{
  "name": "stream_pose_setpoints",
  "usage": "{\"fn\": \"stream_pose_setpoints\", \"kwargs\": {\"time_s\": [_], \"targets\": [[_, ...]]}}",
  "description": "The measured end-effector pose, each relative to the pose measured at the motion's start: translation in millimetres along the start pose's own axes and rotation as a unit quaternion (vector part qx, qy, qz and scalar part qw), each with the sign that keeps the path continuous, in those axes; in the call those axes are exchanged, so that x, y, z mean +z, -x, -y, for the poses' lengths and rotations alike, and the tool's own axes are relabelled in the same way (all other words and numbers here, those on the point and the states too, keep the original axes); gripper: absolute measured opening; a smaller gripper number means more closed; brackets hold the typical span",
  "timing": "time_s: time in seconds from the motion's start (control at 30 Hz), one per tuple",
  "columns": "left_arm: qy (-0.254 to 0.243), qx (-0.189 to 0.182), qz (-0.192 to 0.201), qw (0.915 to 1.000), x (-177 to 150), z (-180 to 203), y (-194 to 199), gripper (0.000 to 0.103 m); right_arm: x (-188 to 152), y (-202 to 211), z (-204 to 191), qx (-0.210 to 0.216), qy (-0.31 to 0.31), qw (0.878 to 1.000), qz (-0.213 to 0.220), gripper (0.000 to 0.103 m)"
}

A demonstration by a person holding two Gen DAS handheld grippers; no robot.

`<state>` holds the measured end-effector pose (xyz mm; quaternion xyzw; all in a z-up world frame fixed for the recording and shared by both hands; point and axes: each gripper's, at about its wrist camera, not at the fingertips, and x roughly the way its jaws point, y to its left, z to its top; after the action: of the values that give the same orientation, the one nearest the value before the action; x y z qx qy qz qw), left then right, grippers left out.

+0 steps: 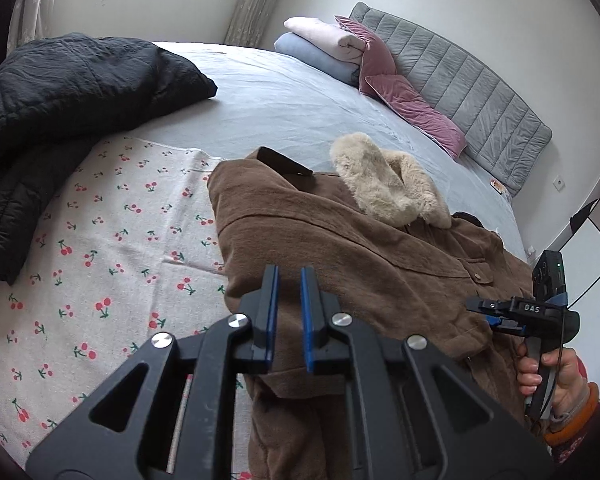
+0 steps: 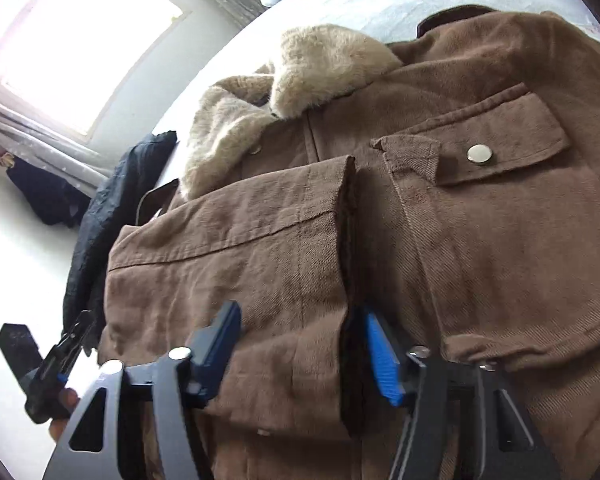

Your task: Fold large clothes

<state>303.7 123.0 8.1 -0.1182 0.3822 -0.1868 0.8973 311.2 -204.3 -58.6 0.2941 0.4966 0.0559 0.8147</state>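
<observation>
The brown jacket (image 1: 340, 264) lies on the bed (image 1: 292, 96), partly over a cherry-print cloth (image 1: 112, 248) spread on the grey sheet. Its cream fur collar (image 1: 388, 184) points toward the grey padded headboard (image 1: 468, 92). One sleeve (image 2: 240, 248) is folded across the front of the jacket, its cuff edge lying just beside a chest pocket flap (image 2: 480, 148) closed with a metal snap (image 2: 480, 155).

The left hand-held gripper (image 1: 289, 320) hovers over the lower part of the jacket. Its blue-padded jaws stand nearly together, with only a narrow gap between them and no fabric in that gap.

The right hand-held gripper (image 2: 300, 344) is positioned low over the folded sleeve. Its jaws stand apart at a moderate width. The sleeve fabric lies between and beneath them; the pads do not visibly press on it. In the left wrist view, this gripper appears at the right edge, carried by a hand (image 1: 556, 376) wearing an orange cuff.

A black quilted coat (image 1: 60, 92) lies crumpled at the far-left side of the bed, well apart from the brown jacket. Folded blankets (image 1: 324, 44) and two pink pillows (image 1: 404, 100) rest against the headboard. A window (image 2: 84, 44) is visible behind the bed.
</observation>
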Motion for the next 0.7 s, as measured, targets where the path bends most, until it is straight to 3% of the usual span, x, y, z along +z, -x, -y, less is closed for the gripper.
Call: {"fn": "stream_pose_setpoints", "kwargs": {"time_s": [0.03, 0.1, 0.23, 0.3, 0.37, 0.4, 0.47, 0.53, 0.57, 0.63, 0.7], "targets": [[-0.002, 0.002, 0.003, 1.0, 3, -1, 0, 0.011, 2, -5, -4, -0.015, 0.012, 1.0, 0.006, 0.01], [-0.005, -0.001, 0.008, 1.0, 10, -1, -1, 0.011, 7, 2, -18, -0.005, 0.038, 0.999, 0.019, 0.009], [-0.024, -0.016, 0.016, 0.9995, 18, 8, -9, 0.011, 21, 56, -52, 0.006, 0.121, 0.986, 0.117, 0.008], [-0.032, -0.028, 0.007, 0.999, 15, 16, -19, 0.011, 31, 74, -60, -0.028, 0.147, 0.976, 0.156, 0.008], [-0.042, -0.038, -0.016, 0.9983, 4, 22, -34, 0.011, 39, 71, -56, -0.07, 0.152, 0.973, 0.159, 0.008], [-0.049, -0.037, -0.035, 0.9975, -3, 24, -44, 0.011, 43, 61, -48, -0.089, 0.146, 0.975, 0.142, 0.012], [-0.075, 0.0, -0.089, 0.9932, -22, 26, -69, 0.011, 45, 36, -26, -0.137, 0.132, 0.978, 0.083, 0.018], [-0.101, 0.017, -0.104, 0.9892, -34, 26, -79, 0.011, 39, 15, -2, -0.169, 0.123, 0.977, 0.033, 0.022], [-0.1, 0.016, -0.103, 0.9895, -33, 26, -76, 0.011, 34, 15, 9, -0.161, 0.119, 0.979, 0.029, 0.024], [-0.096, 0.02, -0.113, 0.9887, -24, 28, -71, 0.011, 26, 30, 26, -0.133, 0.102, 0.985, 0.046, 0.042], [-0.106, 0.022, -0.104, 0.9887, -13, 35, -64, 0.011, 23, 45, 36, -0.112, 0.086, 0.988, 0.061, 0.049]]}}
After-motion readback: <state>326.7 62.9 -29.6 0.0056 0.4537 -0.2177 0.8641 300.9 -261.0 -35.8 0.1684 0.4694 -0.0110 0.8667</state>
